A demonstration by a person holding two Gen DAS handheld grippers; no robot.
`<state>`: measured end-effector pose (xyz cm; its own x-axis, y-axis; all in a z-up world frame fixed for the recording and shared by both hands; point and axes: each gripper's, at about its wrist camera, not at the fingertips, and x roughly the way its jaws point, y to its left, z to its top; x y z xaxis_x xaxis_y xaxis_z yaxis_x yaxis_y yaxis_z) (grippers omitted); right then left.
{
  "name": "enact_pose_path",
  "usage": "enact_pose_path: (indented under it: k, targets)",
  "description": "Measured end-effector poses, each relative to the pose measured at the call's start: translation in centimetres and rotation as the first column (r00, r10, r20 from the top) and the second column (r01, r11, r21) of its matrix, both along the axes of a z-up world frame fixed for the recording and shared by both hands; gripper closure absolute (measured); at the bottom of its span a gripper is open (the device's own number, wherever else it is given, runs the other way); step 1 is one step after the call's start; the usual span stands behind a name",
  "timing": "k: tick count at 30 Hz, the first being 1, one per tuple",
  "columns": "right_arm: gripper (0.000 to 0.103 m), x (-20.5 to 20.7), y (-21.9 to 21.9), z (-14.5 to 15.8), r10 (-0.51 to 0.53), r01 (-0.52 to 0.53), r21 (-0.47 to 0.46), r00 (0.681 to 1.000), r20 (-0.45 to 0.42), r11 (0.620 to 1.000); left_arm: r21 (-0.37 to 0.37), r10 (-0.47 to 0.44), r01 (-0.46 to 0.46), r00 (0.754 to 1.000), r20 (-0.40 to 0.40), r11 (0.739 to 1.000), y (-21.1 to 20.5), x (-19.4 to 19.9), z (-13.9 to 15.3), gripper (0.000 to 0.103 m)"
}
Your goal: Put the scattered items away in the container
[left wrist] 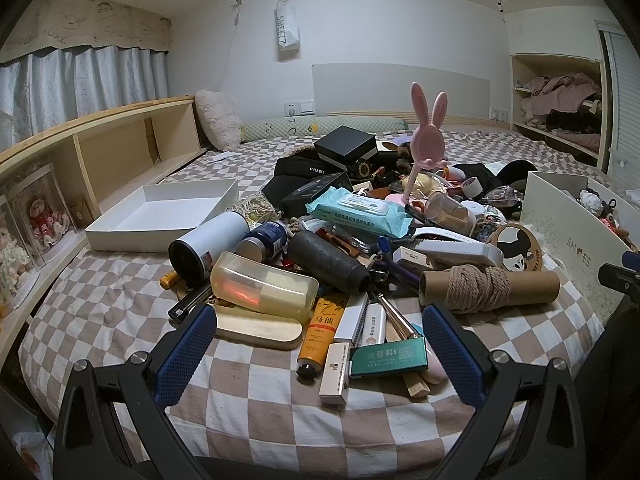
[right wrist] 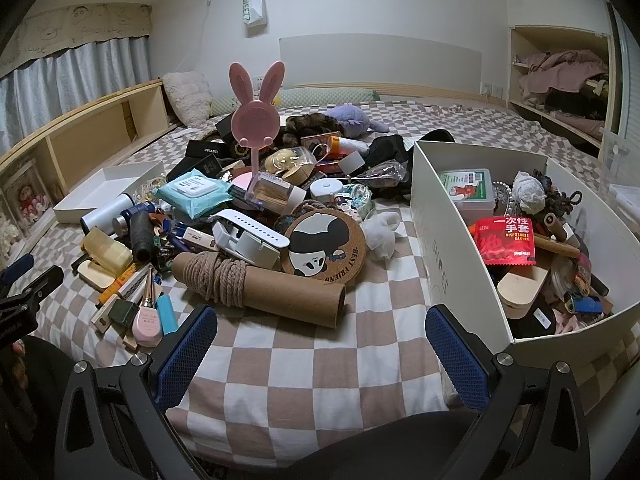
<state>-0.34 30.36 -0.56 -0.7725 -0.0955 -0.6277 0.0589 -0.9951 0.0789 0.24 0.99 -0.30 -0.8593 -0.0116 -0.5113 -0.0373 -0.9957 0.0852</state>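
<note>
Right wrist | cardboard tube (right wrist: 276,286) just beyond spread right gripper (right wrist: 322,344)

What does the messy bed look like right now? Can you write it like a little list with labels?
place: checkered brown-and-white bedspread
mess: heap of scattered small items
container: big white cardboard box, partly filled
in the box: red disposable-gloves packet
nearest item: brown cardboard tube wound with rope
tallest item: pink bunny-eared stand
left hand-held gripper: open, holding nothing
right hand-held gripper: open, holding nothing
</note>
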Motion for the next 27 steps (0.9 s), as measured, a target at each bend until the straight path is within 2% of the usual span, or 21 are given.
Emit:
enact_pose_path:
  k: [15, 23, 27]
  targets:
    - [0.000, -0.1, 0.0, -0.2, 0.003, -0.003, -0.008, 1.000, 0.013, 1.000, -0.001, -0.011, 0.011, 1.000, 0.019, 1.000, -0.1, -0.2, -0.1, 0.000]
    - [0.000, -0.4, 0.1, -0.4, 0.006, -0.006, -0.020, 0.999, 0.033, 1.000, 0.019, -0.011, 0.010, 0.997, 0.081, 1.000, -0.1, -0.9, -0.9, 0.000]
    - [0.000, -0.7, 0.2, -0.5, 0.010, -0.008, -0.035, 0.999, 0.048, 0.999, 0.029, -0.025, 0.021, 0.990, 0.138, 0.999, 0.3, -1.4, -1.7, 0.000]
